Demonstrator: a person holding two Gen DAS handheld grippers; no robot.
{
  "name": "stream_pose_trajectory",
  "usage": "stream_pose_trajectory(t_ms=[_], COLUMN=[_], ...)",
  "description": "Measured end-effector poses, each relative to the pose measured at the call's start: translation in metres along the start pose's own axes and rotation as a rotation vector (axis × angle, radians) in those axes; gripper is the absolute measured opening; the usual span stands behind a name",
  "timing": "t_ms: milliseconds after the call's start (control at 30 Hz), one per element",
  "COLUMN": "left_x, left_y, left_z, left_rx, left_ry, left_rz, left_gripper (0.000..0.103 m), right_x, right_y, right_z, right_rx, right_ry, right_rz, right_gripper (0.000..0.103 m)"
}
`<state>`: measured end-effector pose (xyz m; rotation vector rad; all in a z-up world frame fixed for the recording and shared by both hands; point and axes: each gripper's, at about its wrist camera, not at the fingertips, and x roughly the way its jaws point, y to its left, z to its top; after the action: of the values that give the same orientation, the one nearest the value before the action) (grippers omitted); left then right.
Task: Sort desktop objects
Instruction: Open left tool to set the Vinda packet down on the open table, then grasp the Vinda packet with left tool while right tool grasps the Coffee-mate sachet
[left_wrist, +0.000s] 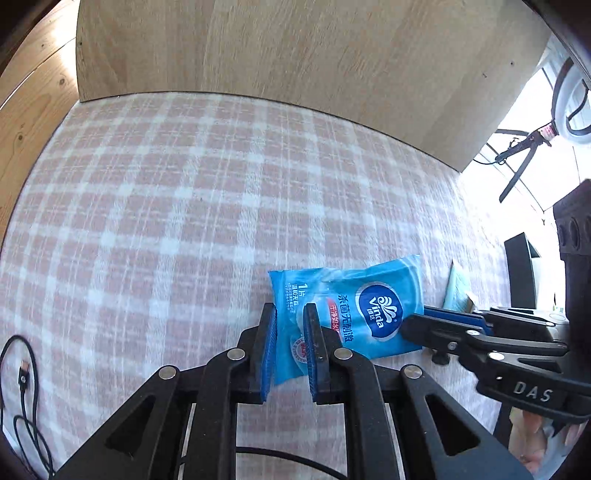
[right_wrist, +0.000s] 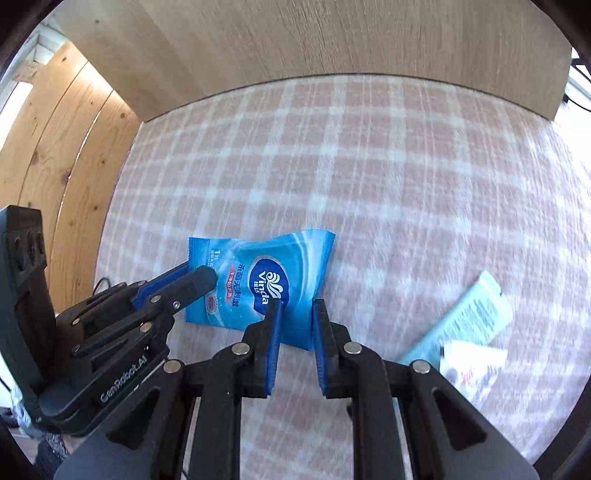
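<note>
A blue Vinda wet-wipe packet (left_wrist: 351, 314) lies flat on the pink checked tablecloth (left_wrist: 166, 206). My left gripper (left_wrist: 290, 314) is open, its blue pads on either side of the packet's left end, just above it. My right gripper (right_wrist: 297, 306) is open too, its fingers straddling the packet's (right_wrist: 258, 280) near right corner. In the left wrist view the right gripper (left_wrist: 413, 321) reaches in from the right beside the packet. In the right wrist view the left gripper (right_wrist: 192, 275) reaches over the packet's left edge.
A pale green tube (right_wrist: 465, 317) and a small white sachet (right_wrist: 469, 365) lie on the cloth right of the packet. A black cable (left_wrist: 22, 369) lies at the left edge. A wooden panel (left_wrist: 295, 48) backs the table. A ring light (left_wrist: 569, 107) stands far right.
</note>
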<state>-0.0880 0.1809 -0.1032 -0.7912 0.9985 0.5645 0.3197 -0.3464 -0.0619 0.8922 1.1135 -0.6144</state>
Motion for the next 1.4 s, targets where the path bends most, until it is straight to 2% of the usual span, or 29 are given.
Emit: stream_pose_trajectory(t_ms=[33,67,133,167,200,233,267,300,367,400,433,467,600,700,767,933,1000,1033,1067,1200,1333,1400], left_x=[-0.006,-0.011,-0.02,-0.021,-0.024,-0.027,-0.016,-0.007,-0.019,-0.037,-0.07,-0.078,-0.072,-0.064,-0.057,-0.039,-0.03,-0.027,-0.026,-0.018,-0.01,-0.009], left_y=[-0.002,-0.02,-0.031,-0.048,-0.056,-0.058,-0.075,-0.089,-0.086,-0.077,-0.058,-0.055,-0.058,-0.059,-0.061,-0.06,-0.061,-0.061,-0.061,-0.064,-0.067,-0.068], left_z=[-0.004,-0.004,-0.003,0.002,0.001,0.001,0.005,0.005,0.004,0.0,-0.006,-0.009,-0.014,-0.012,-0.009,0.0,0.002,0.002,0.004,0.017,0.029,0.031], left_rx=[0.016,0.044,0.117,0.15,0.184,0.219,0.256,0.301,0.403,0.451,0.496,0.537,0.658,0.704,0.726,0.768,0.806,0.822,0.83,0.832,0.777,0.763], left_ry=[-0.011,-0.025,-0.056,-0.074,-0.087,-0.091,-0.088,-0.083,-0.062,-0.049,-0.036,-0.024,0.027,0.067,0.088,0.148,0.161,0.164,0.159,0.164,0.186,0.176], left_rz=[0.006,0.018,0.05,0.064,0.064,0.062,0.064,0.065,0.072,0.084,0.093,0.1,0.104,0.085,0.069,0.061,0.094,0.102,0.101,0.085,0.04,0.035], left_gripper=[0.013,0.018,0.032,0.043,0.053,0.058,0.066,0.068,0.072,0.074,0.074,0.074,0.074,0.074,0.074,0.074,0.074,0.078,0.082,0.086,0.085,0.08], right_x=[-0.012,-0.025,-0.052,-0.064,-0.076,-0.084,-0.09,-0.096,-0.102,-0.102,-0.099,-0.094,-0.076,-0.068,-0.061,-0.047,-0.044,-0.044,-0.045,-0.051,-0.053,-0.054], right_y=[-0.003,-0.007,-0.023,-0.032,-0.042,-0.051,-0.059,-0.068,-0.082,-0.085,-0.086,-0.087,-0.089,-0.089,-0.087,-0.08,-0.082,-0.084,-0.087,-0.105,-0.117,-0.119], right_z=[-0.01,-0.019,-0.034,-0.04,-0.045,-0.047,-0.05,-0.052,-0.056,-0.058,-0.059,-0.058,-0.051,-0.039,-0.032,-0.023,-0.022,-0.021,-0.02,-0.019,-0.018,-0.018], right_rx=[-0.014,-0.023,-0.015,-0.002,0.01,0.021,0.032,0.048,0.067,0.064,0.06,0.063,0.135,0.172,0.18,0.143,0.136,0.131,0.13,0.157,0.172,0.165], right_ry=[-0.015,-0.036,-0.083,-0.103,-0.12,-0.134,-0.14,-0.133,-0.124,-0.119,-0.112,-0.101,-0.067,-0.051,-0.031,0.019,0.034,0.036,0.039,0.046,0.062,0.059], right_rz=[-0.001,-0.012,-0.049,-0.075,-0.107,-0.135,-0.15,-0.156,-0.149,-0.148,-0.15,-0.145,-0.107,-0.095,-0.095,-0.156,-0.164,-0.175,-0.182,-0.175,-0.161,-0.163], right_gripper=[0.017,0.018,0.021,0.024,0.028,0.03,0.034,0.037,0.037,0.038,0.038,0.041,0.046,0.054,0.054,0.055,0.055,0.055,0.055,0.053,0.051,0.05])
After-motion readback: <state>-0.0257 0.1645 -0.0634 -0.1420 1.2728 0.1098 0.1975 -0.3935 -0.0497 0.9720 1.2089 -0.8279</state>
